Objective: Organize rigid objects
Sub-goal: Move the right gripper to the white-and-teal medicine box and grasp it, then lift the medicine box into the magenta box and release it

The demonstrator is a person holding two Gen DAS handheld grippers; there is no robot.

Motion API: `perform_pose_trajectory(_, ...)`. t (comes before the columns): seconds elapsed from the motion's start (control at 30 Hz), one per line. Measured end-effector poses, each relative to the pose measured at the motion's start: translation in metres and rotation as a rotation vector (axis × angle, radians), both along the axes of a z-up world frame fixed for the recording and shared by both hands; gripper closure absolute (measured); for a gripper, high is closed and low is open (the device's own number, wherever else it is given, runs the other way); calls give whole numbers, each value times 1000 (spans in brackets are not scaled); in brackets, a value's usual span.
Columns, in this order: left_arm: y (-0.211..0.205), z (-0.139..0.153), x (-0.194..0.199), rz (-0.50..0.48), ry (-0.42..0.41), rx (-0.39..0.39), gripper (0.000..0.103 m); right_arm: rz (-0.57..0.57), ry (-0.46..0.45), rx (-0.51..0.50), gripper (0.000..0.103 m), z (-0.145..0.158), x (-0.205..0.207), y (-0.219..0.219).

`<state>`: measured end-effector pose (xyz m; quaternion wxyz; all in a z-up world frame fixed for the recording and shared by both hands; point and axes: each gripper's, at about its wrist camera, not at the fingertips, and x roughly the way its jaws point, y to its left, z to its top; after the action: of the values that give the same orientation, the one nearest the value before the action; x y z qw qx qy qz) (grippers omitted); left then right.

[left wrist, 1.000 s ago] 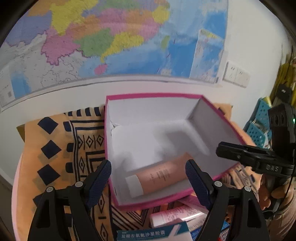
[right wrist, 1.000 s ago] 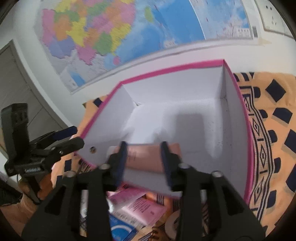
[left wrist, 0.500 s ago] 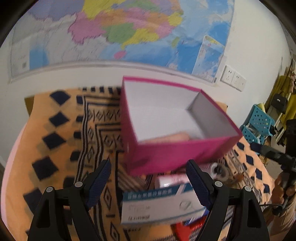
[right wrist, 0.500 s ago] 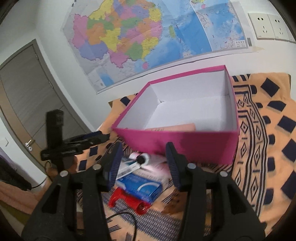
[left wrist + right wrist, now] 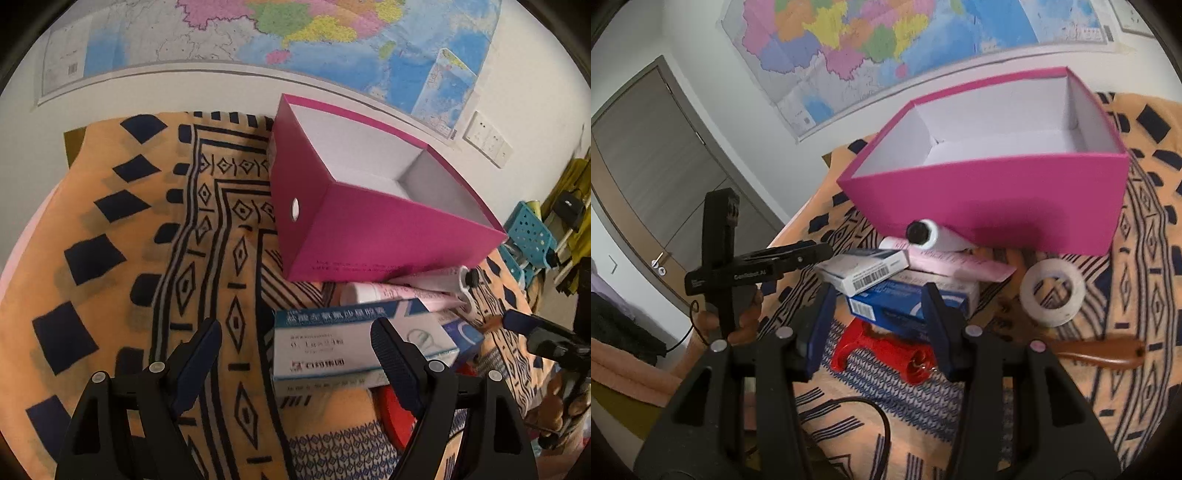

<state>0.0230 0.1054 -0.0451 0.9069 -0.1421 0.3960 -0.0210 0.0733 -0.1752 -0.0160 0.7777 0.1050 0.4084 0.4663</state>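
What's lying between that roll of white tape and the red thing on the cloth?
In the right wrist view, only patterned cloth separates the tape roll from the red object; the brown wooden handle lies just nearer the camera.

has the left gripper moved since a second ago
Yes. The black left gripper has pulled back from the open pink cardboard box, towards the white medicine carton.

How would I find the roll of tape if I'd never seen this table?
Look for the big pink box on the orange patterned cloth. Just in front of its right end, the white tape roll lies flat on the cloth, right of the stacked medicine cartons. It is the only ring with a hole through it.
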Motion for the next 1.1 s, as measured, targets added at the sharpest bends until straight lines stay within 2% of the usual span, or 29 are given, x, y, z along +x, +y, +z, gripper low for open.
perform_pose_trajectory(0.13, 3, -6, 0, 2, 18, -8, 19, 23, 16, -5, 53, -4, 2, 14)
perform_pose_trajectory(0.4, 12, -17, 3, -28, 45, -118, 19, 50, 38, -10, 53, -11, 5, 38)
perform_pose_trajectory(0.7, 17, -32, 6, -70, 90, -191, 19, 66, 39, -48, 53, -14, 15, 65)
perform_pose_trajectory(0.87, 17, -33, 5, -84, 88, -199, 19, 49, 75, -75, 53, -21, 22, 71)
perform_pose_trajectory(0.9, 16, -33, 6, -92, 89, -202, 19, 46, 78, -83, 54, -23, 22, 72)
perform_pose_trajectory(0.97, 17, -33, 6, -101, 90, -203, 19, 39, 83, -90, 67, -25, 23, 71)
perform_pose_trajectory(1.1, 13, -33, 6, -131, 92, -201, 18, 50, 68, -90, 70, -24, 21, 69)
